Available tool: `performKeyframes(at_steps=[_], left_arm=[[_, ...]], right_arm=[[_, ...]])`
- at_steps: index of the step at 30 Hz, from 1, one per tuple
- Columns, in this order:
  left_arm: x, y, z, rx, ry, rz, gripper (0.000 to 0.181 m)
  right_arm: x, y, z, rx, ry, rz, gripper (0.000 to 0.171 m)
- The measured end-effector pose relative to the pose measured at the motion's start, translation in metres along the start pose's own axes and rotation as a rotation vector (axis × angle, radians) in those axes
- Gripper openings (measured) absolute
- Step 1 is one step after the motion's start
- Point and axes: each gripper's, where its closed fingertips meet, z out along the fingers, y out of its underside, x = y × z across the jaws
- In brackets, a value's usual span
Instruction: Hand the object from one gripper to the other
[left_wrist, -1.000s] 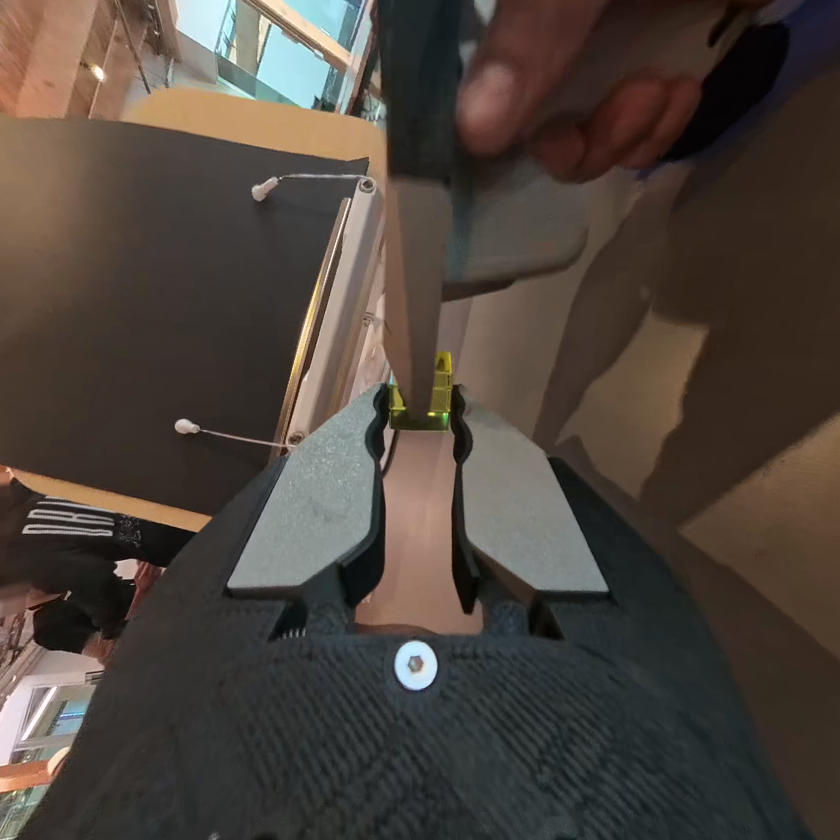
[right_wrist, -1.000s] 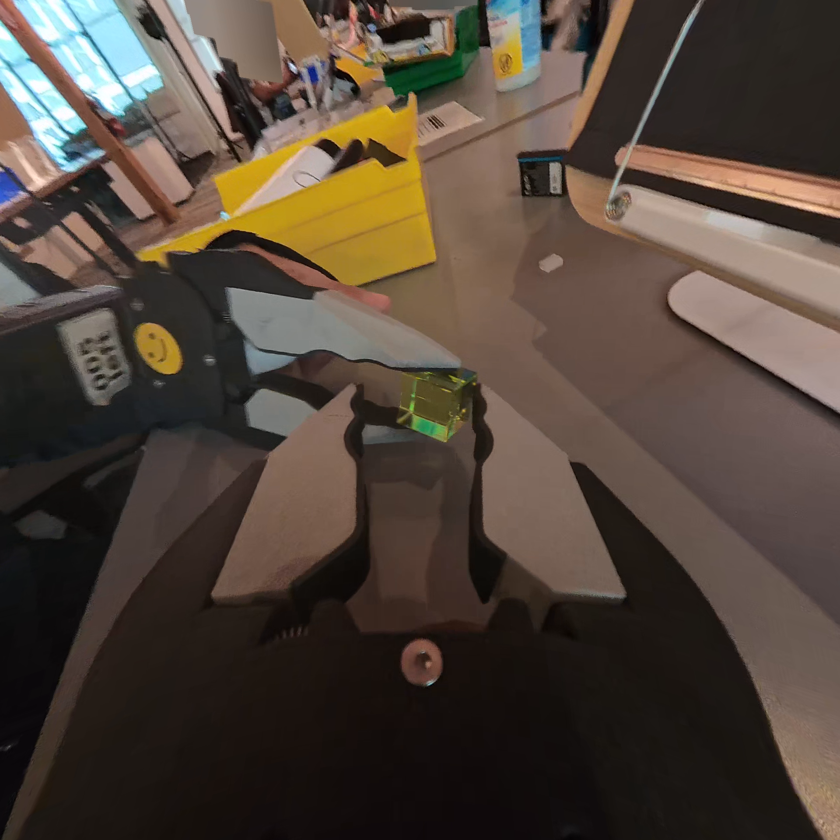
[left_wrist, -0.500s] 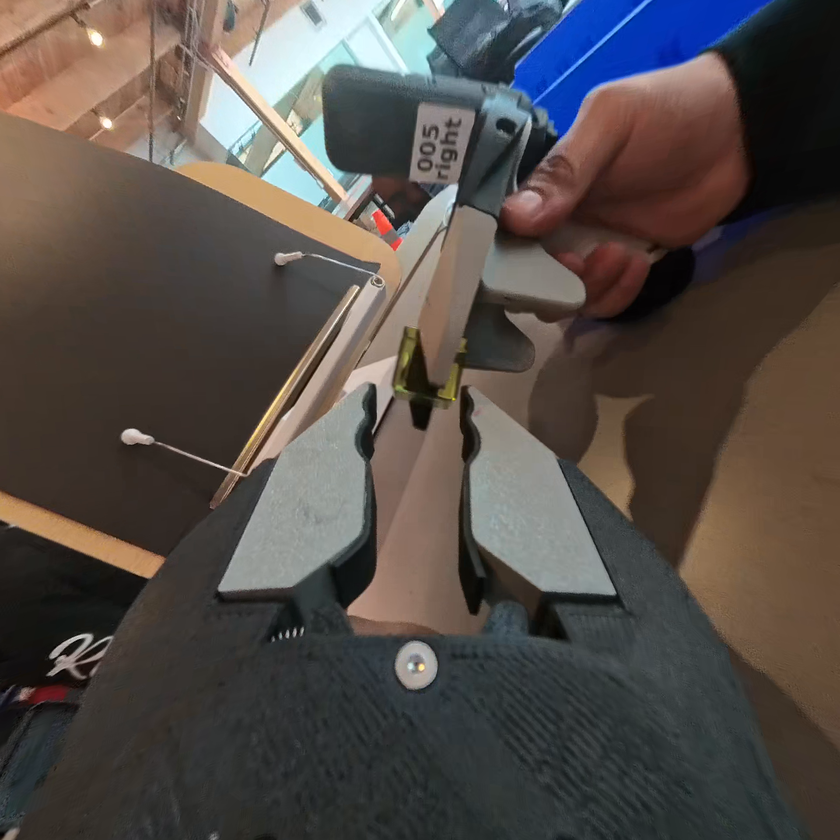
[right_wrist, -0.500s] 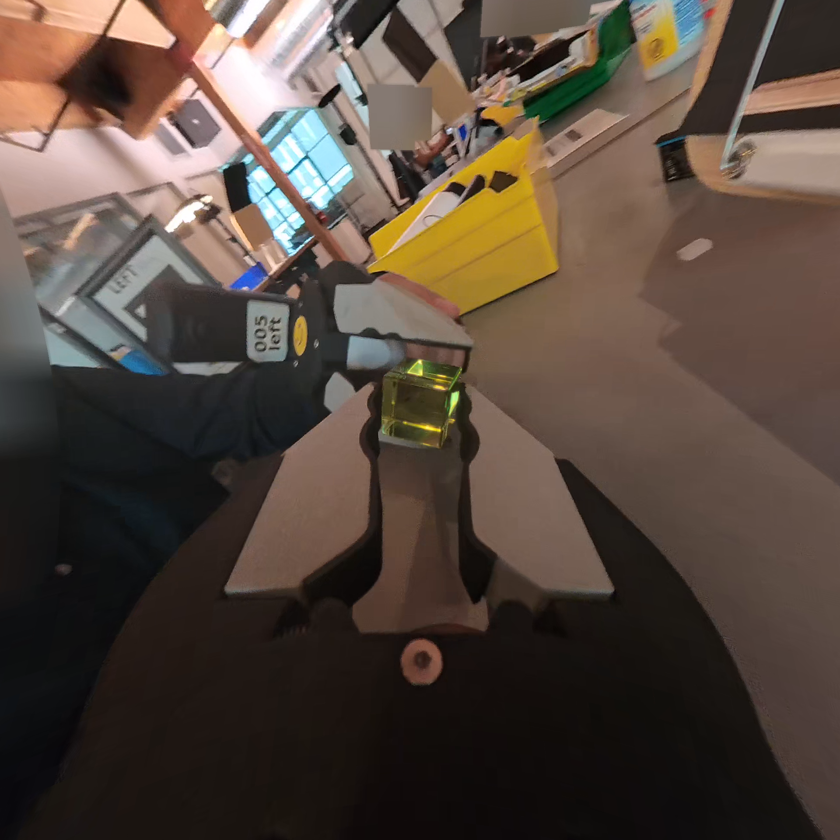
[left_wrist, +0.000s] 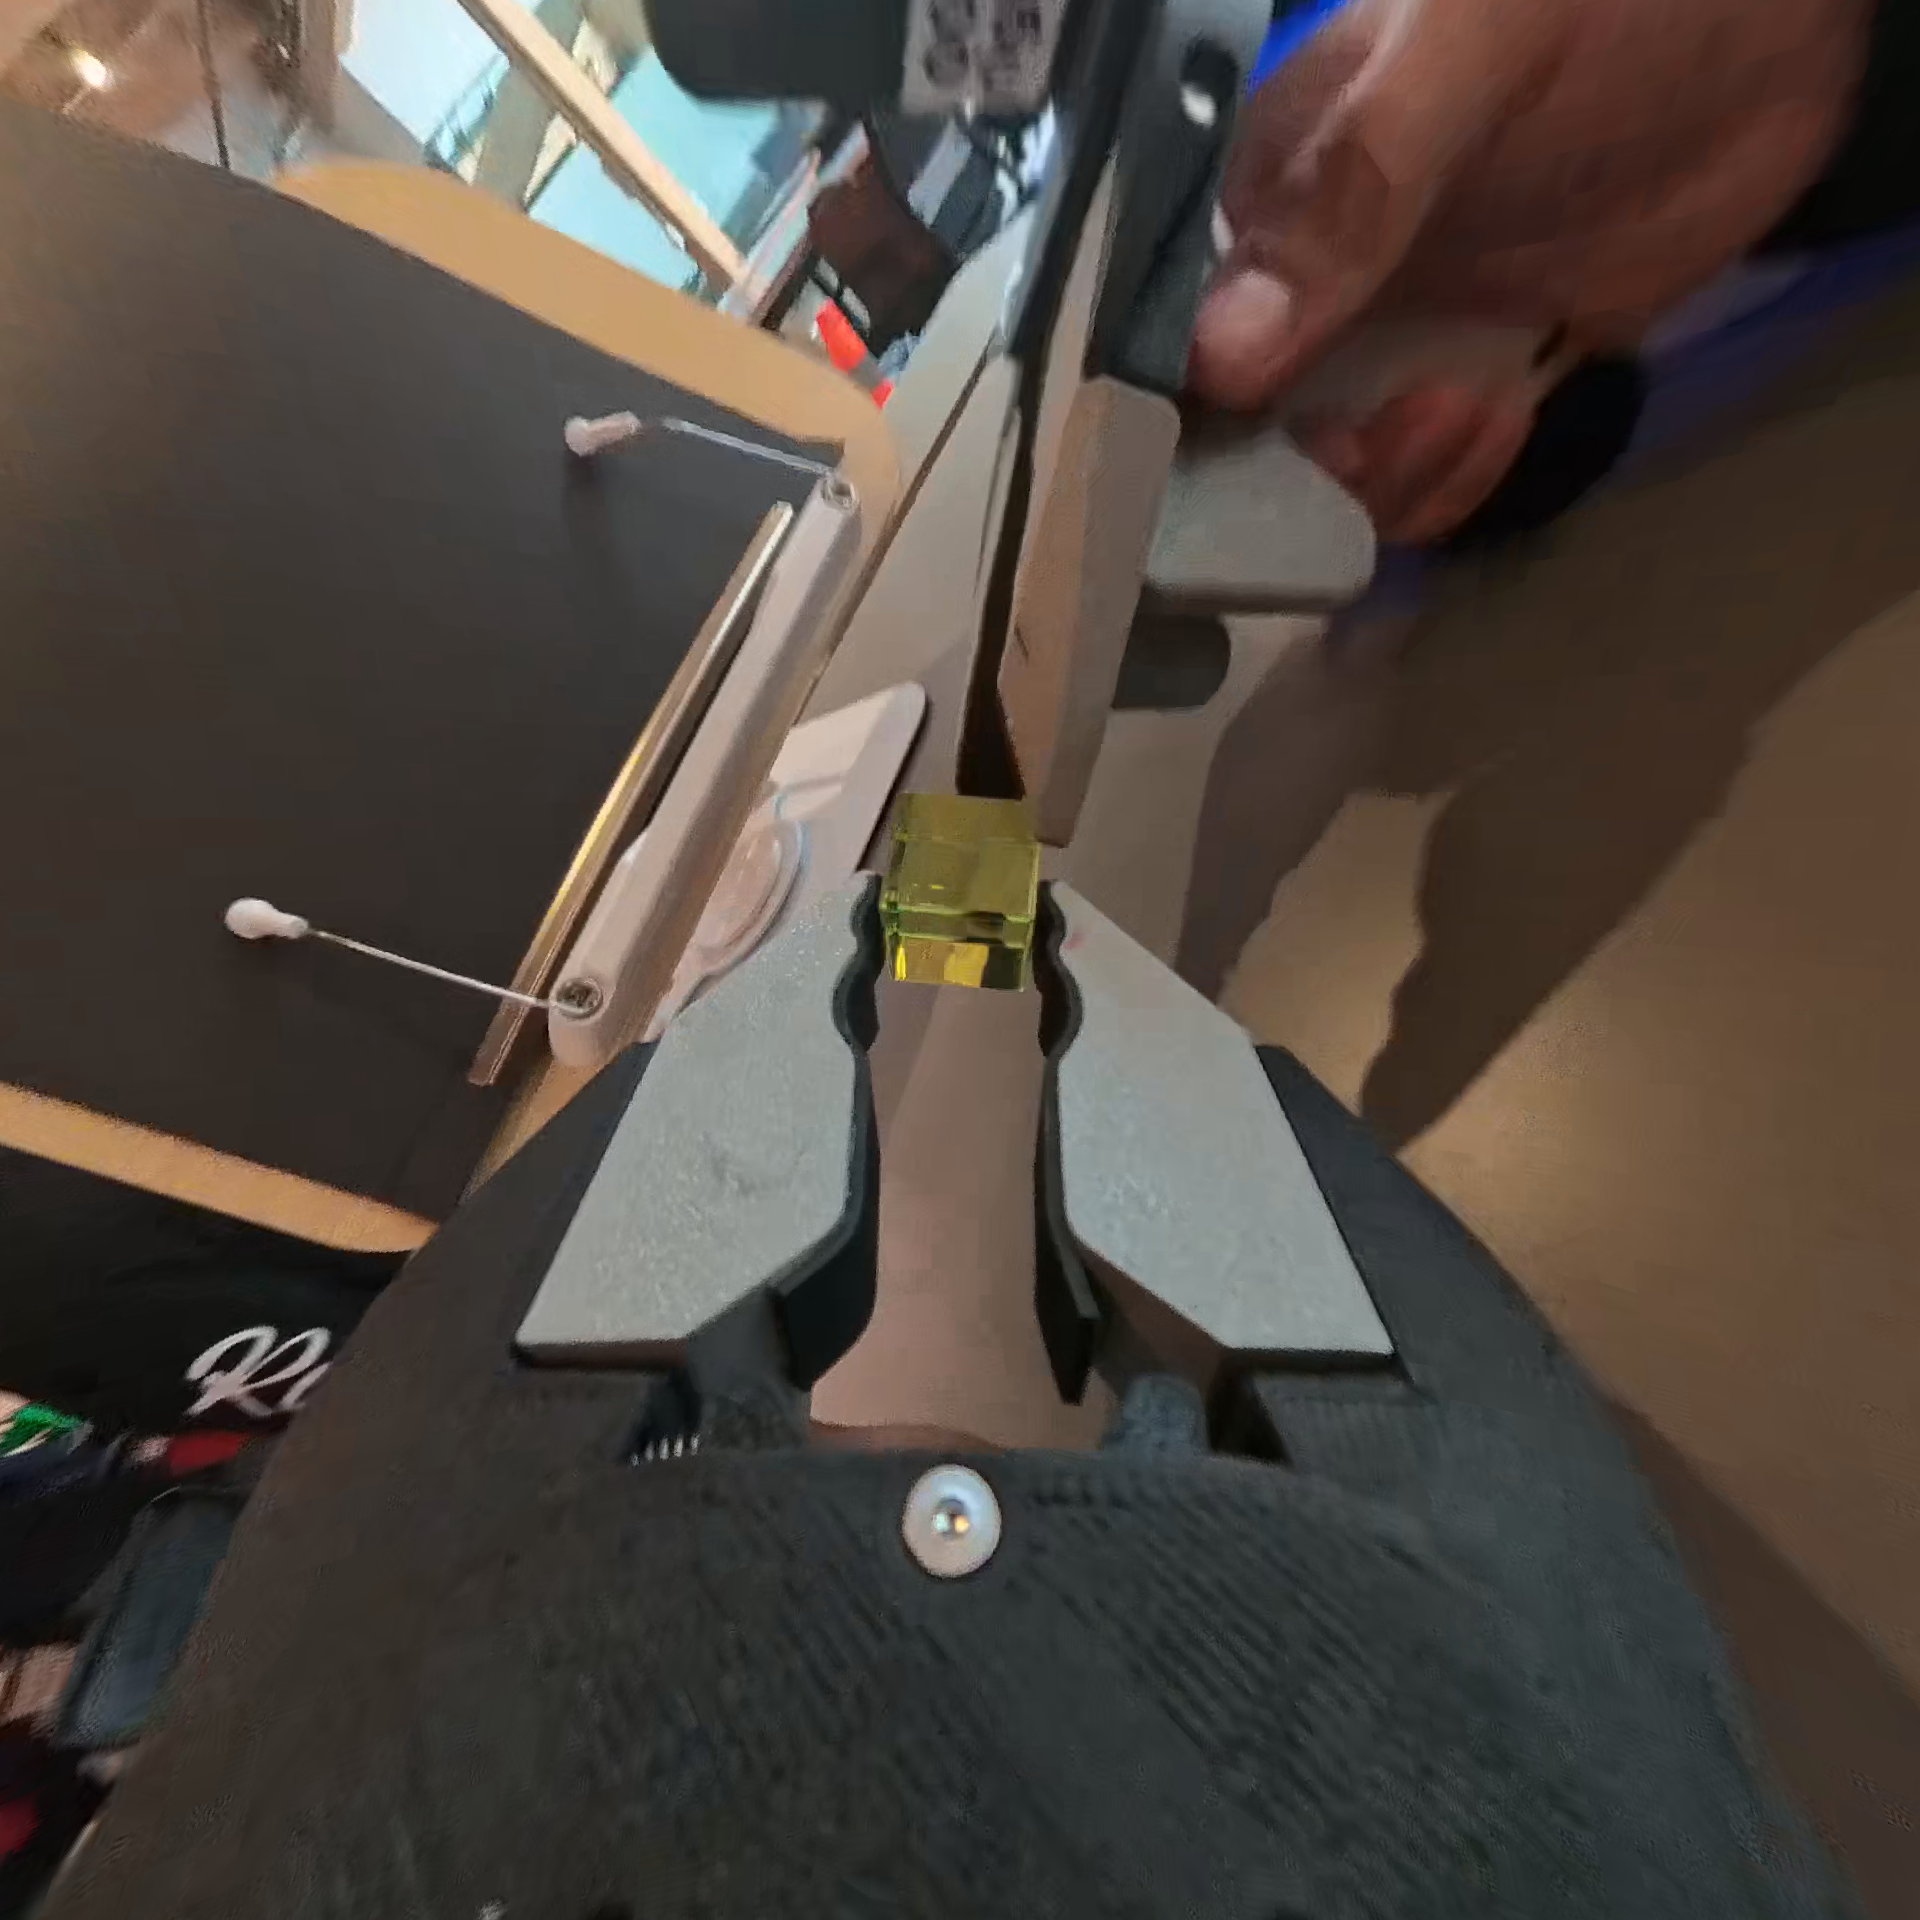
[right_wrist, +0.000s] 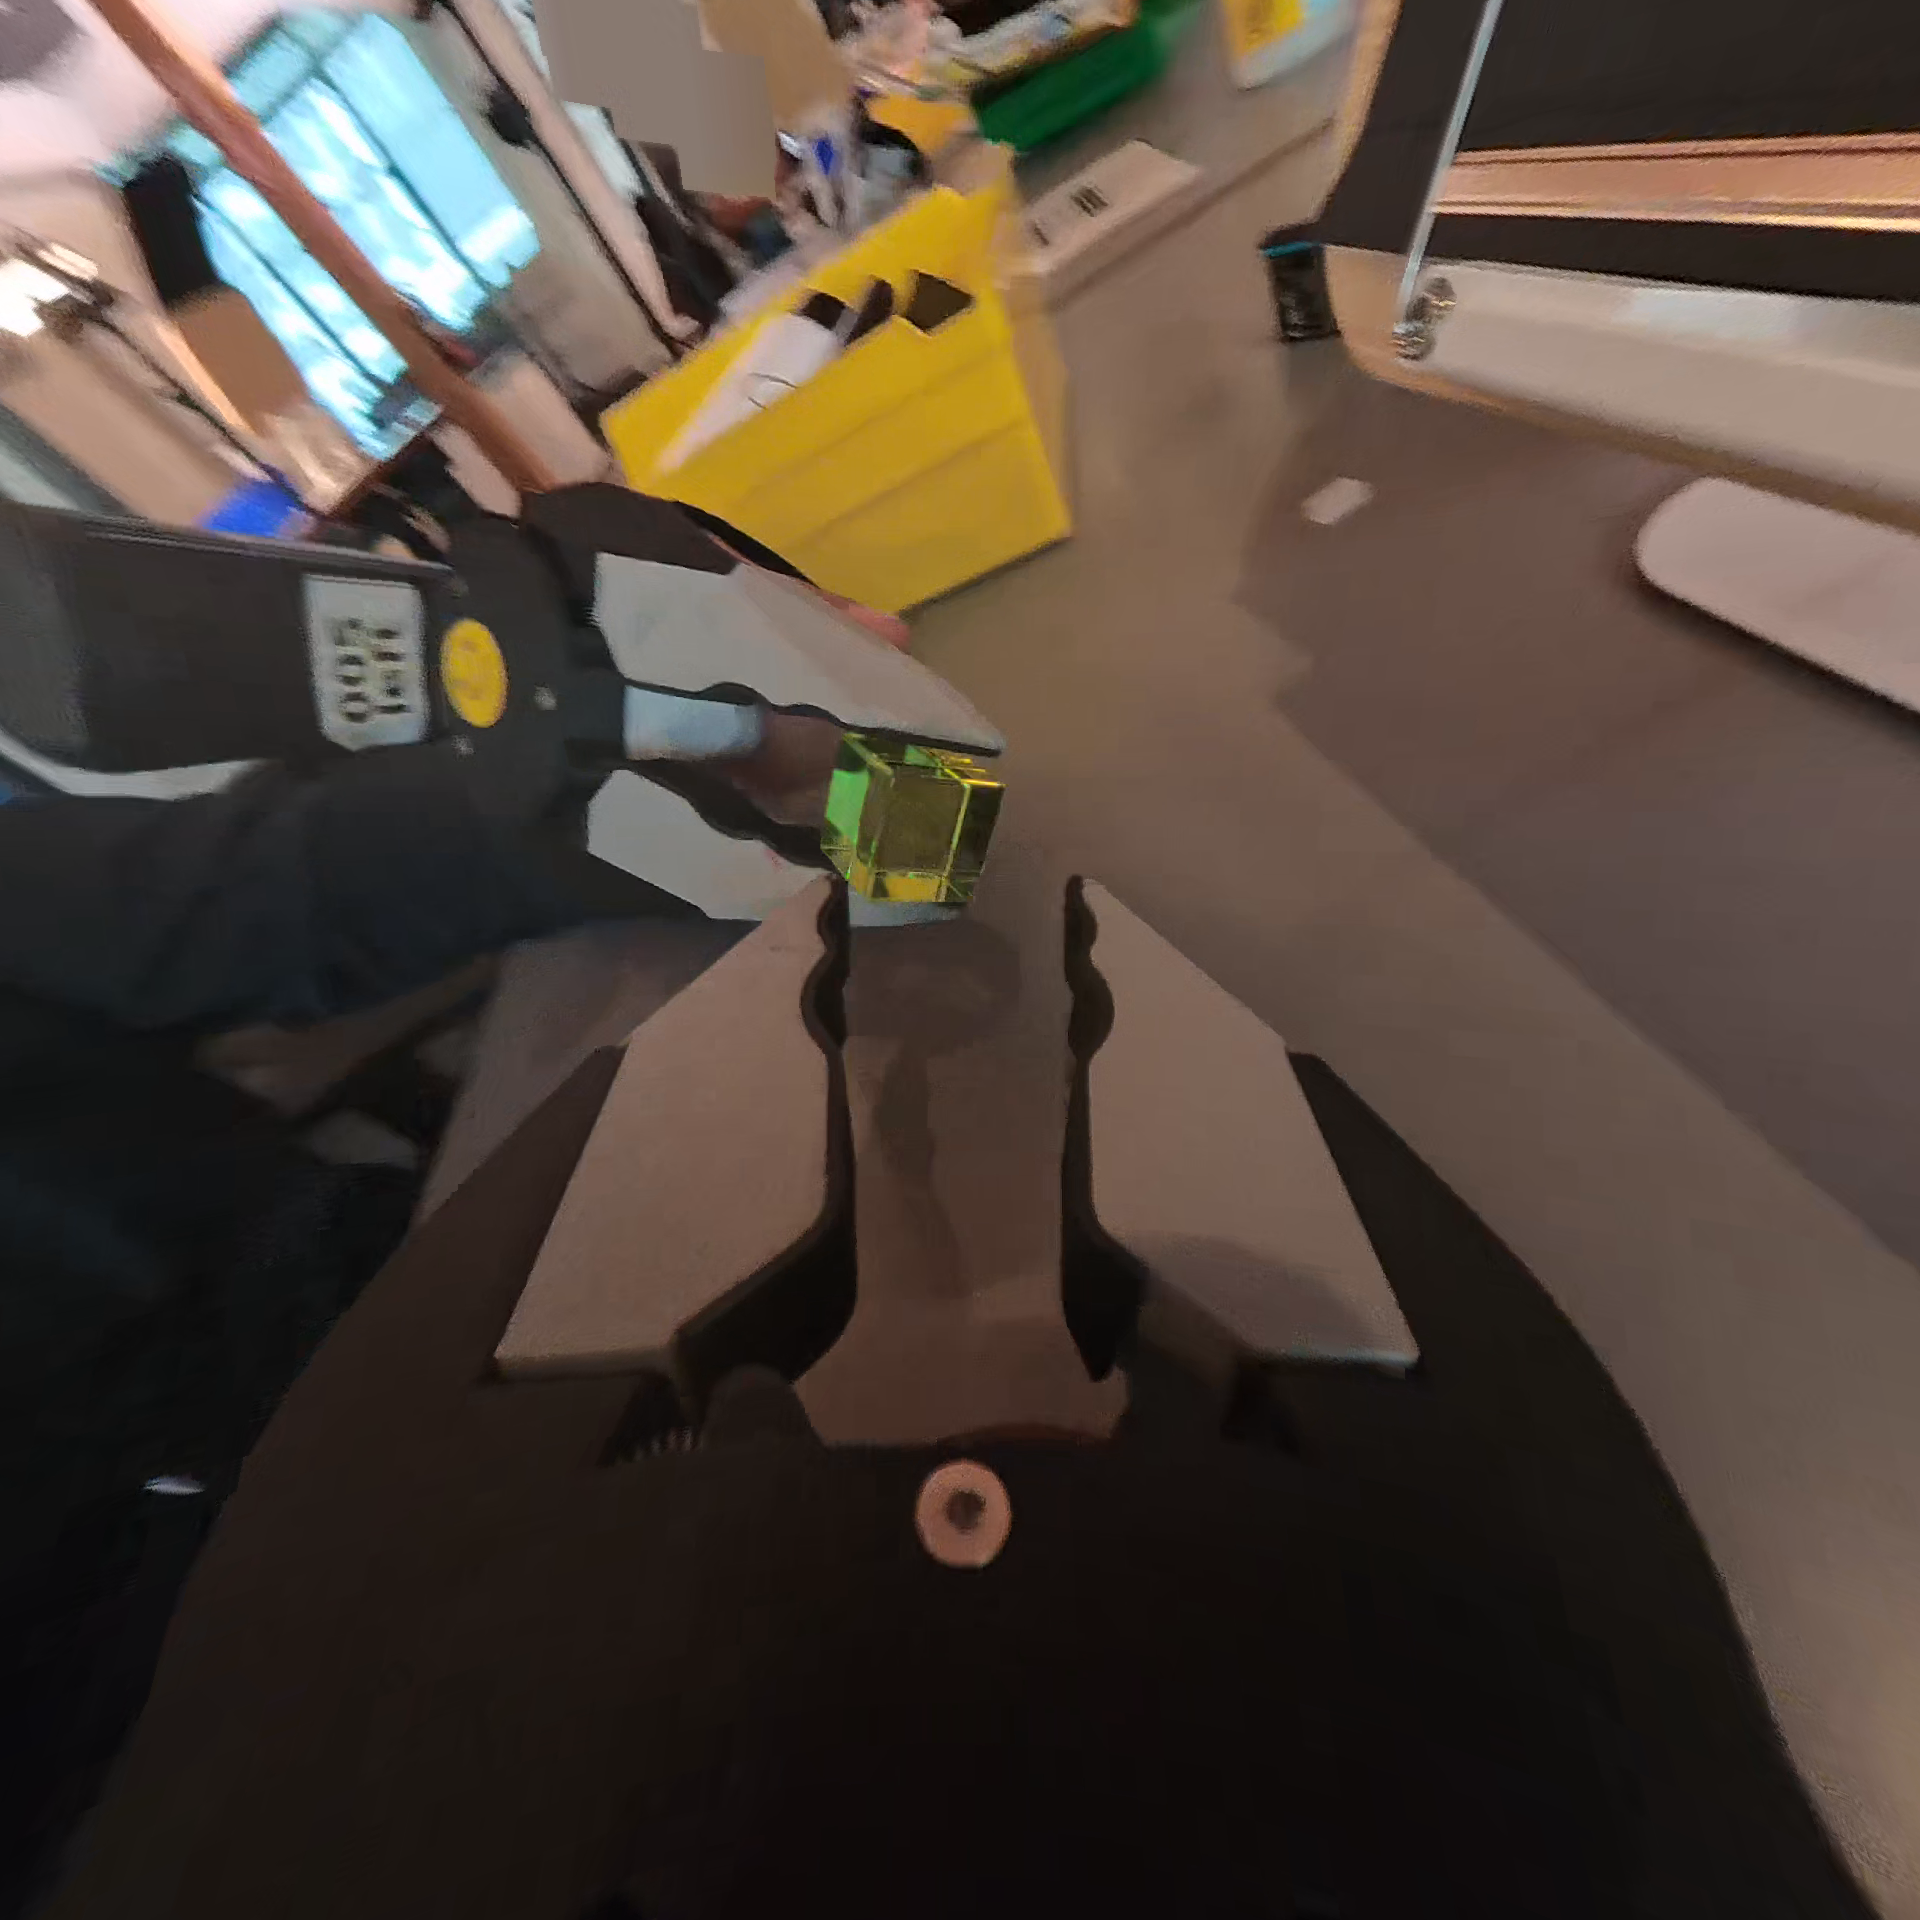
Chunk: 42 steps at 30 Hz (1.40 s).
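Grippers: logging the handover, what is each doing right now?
Left gripper: shut on the yellow-green cube.
Right gripper: open, fingers empty, just short of the cube.

Cube (left_wrist: 958, 902): clear yellow-green, glossy, glass-like or acrylic. Left tongs (left_wrist: 958, 940): matt grey grainy finger plates, black ribbed plastic body, shiny metal screw (left_wrist: 951, 1523). Table (right_wrist: 1403, 852): smooth grey, faint sheen. Bin (right_wrist: 873, 457): yellow smooth plastic. Board (left_wrist: 260, 623): matt black face, wood edge
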Motion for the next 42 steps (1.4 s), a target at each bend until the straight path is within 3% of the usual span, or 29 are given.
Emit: performKeyframes(at_steps=[3, 10, 14, 17, 22, 26, 29, 37, 42], left_arm=[[0.004, 0.020, 0.008, -0.120, -0.002, 0.040, 0.027], [0.005, 0.030, 0.010, -0.195, -0.041, 0.168, 0.027], [0.005, 0.025, 0.010, -0.164, -0.055, 0.247, 0.026], [0.005, 0.023, 0.010, -0.161, -0.089, 0.414, 0.027], [0.016, 0.019, 0.012, -0.150, -0.090, 0.505, 0.027], [0.017, 0.016, 0.012, -0.112, -0.047, 0.302, 0.031], [0.012, 0.015, 0.009, -0.061, 0.004, 0.099, 0.032], [0.003, 0.007, -0.008, 0.080, 0.314, -0.593, 0.039], [0.006, -0.003, -0.015, 0.148, 0.489, -0.862, 0.055]], right_arm=[[0.007, 0.004, 0.005, -0.029, 0.072, -0.043, 0.042], [0.010, 0.014, 0.024, -0.081, 0.148, -0.057, 0.044], [0.008, 0.014, 0.023, -0.081, 0.130, -0.057, 0.046], [0.005, 0.010, 0.022, -0.048, 0.095, -0.024, 0.045], [0.008, 0.013, 0.021, -0.062, 0.116, -0.014, 0.032], [0.007, 0.013, 0.018, -0.082, 0.124, -0.046, 0.031], [0.018, 0.009, 0.009, -0.097, 0.241, -0.166, 0.031], [0.014, -0.022, -0.010, -0.106, 0.632, -0.903, 0.032], [-0.003, -0.022, 0.000, -0.143, 0.679, -1.188, 0.032]])
